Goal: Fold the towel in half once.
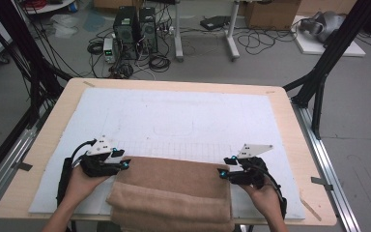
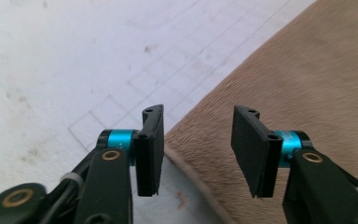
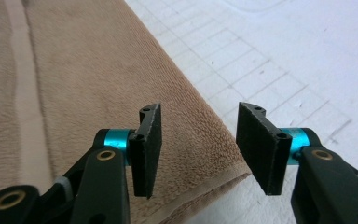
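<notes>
Both grippers, left [image 1: 124, 159] and right [image 1: 224, 166], hang parted and empty over the far corners of the folded towel [image 1: 174, 193] on the mat [image 1: 183, 116].

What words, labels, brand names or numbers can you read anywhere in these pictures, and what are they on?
No readable text anywhere.
Brown towel: plain, no tag or label showing.
White mat: faint drawn grid lines and outlines, no writing.
Left tongs and right tongs: no markings on the black pads or blue fittings.
Computer towers and small box with a green light on the floor: any labels are too small to read.
</notes>
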`<state>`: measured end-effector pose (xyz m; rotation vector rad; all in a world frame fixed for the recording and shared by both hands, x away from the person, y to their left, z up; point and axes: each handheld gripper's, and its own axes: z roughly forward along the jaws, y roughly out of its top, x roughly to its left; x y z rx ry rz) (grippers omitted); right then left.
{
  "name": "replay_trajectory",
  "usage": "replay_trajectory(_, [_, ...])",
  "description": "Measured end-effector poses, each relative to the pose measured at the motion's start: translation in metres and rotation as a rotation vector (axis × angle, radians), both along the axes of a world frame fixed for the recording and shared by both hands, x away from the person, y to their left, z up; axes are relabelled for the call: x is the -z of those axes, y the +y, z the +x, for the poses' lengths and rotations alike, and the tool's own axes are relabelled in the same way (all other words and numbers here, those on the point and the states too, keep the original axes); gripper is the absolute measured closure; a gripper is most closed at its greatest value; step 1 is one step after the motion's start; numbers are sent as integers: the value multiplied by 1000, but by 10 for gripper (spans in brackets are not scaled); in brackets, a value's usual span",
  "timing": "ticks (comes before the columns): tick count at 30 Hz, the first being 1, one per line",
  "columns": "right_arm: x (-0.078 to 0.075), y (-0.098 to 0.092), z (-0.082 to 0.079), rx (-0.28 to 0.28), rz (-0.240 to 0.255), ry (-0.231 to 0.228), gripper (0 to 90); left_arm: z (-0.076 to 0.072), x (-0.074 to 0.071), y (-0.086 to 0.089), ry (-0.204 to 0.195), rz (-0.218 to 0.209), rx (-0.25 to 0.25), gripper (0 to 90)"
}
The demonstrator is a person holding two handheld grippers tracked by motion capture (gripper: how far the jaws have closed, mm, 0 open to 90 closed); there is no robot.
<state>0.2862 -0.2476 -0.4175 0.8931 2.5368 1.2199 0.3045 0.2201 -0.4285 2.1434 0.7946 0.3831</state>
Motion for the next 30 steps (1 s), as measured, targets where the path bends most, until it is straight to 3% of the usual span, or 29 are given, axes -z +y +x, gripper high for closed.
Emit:
replay_trajectory(9, [19,-1,11,16,-39,41,447,14,13,-1,87,5,4,459])
replay_trajectory(14, [25,0,15,19,-52,68,432,15,14,0,102,-6,5,467])
replay_trajectory(20, [25,2,15,7,-59,76,513,15,15,-1,102,-13,6,501])
replay_trajectory(27, [21,7,16,-41,-74,105,707,14,14,-2,118,-26,43,676])
replay_trajectory(30, [21,8,16,-53,-68,117,750,12,13,-4,117,-22,57,770])
